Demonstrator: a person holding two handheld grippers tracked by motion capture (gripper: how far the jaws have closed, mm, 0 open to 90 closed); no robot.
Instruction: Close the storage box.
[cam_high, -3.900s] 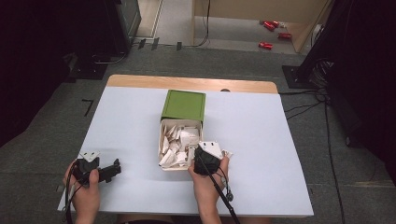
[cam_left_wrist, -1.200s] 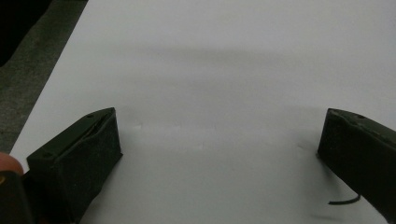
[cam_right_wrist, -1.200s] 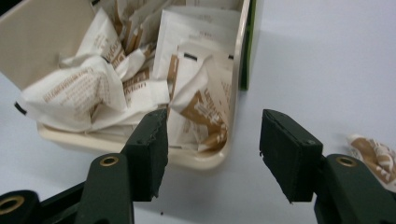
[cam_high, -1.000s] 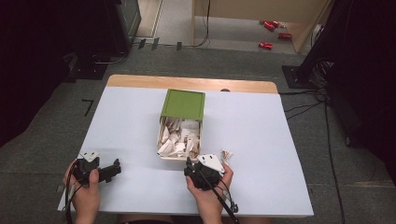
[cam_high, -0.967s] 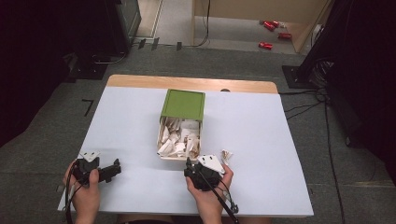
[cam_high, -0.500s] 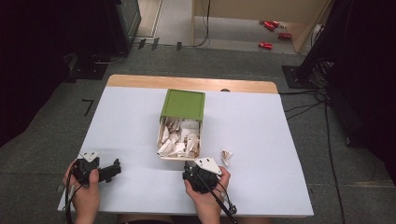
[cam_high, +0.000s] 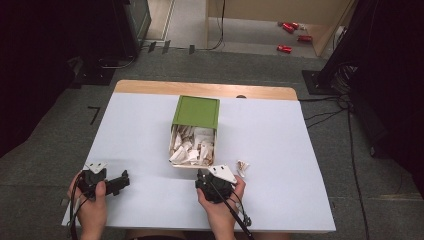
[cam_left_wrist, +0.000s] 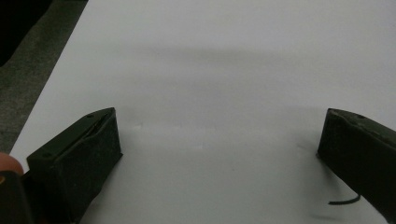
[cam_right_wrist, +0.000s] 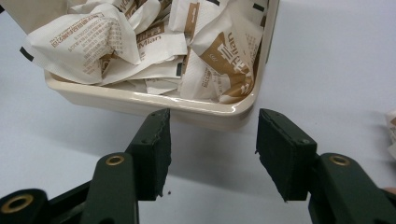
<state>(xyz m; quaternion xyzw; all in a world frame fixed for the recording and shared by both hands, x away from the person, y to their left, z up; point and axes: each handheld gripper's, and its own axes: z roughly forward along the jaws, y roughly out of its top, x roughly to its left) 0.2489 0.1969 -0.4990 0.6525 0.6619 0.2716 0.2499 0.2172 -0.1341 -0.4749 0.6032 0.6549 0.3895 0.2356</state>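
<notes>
- Pulled back from the box (cam_high: 194, 145) since the earliest picture: right gripper (cam_right_wrist: 212, 154), now just short of the near rim; one packet (cam_high: 243, 167) left lying on the surface (cam_high: 300, 200) beside it.
- Jaws partly open, just been closing, nothing between them; near rim of the box right in front.
- Left gripper (cam_left_wrist: 219, 154) resting at the near left corner, jaws wide apart, empty.
- Box full of crumpled packets (cam_right_wrist: 140, 42), green lid (cam_high: 196, 110) at its far end.
- Risk: pinching the rim instead of a packet, tipping or dragging the box.
- Risk: catching several packets at once and spilling more.
</notes>
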